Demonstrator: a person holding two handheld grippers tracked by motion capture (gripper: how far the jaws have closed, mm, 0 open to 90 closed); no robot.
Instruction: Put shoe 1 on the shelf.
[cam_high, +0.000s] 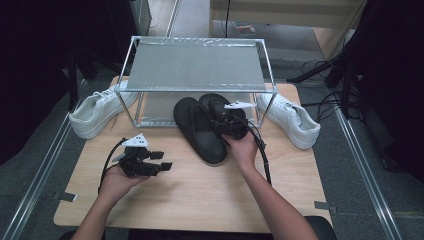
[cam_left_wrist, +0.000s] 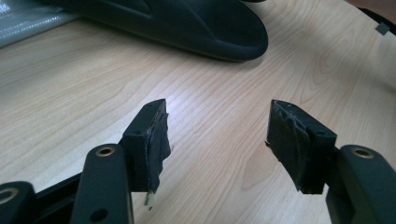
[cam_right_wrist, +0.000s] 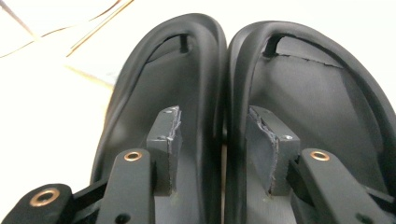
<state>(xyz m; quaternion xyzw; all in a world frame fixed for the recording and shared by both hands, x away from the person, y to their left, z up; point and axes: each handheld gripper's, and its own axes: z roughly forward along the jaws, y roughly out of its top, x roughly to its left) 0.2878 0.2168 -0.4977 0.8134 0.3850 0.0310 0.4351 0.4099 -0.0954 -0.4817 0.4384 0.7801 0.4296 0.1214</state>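
Observation:
Two black sandals lie side by side on the wooden table (cam_high: 200, 195), toes under a metal rack: the left sandal (cam_high: 197, 132) (cam_right_wrist: 140, 102) and the right sandal (cam_high: 214, 102) (cam_right_wrist: 317, 93). My right gripper (cam_high: 227, 121) (cam_right_wrist: 212, 140) hovers over their heel ends. Its jaws stand apart, one over each sandal, with the two touching inner rims between them and the pads clear of both. My left gripper (cam_high: 161, 160) (cam_left_wrist: 217, 135) is held low over bare table to the left, open and empty. The heel of the left sandal (cam_left_wrist: 187, 23) lies beyond its jaws.
The two-level metal rack (cam_high: 195, 65) stands at the back of the table. One white sneaker (cam_high: 97, 112) lies to its left and another white sneaker (cam_high: 292, 120) to its right. Bare wood stretches across the front half. Cables trail from both grippers.

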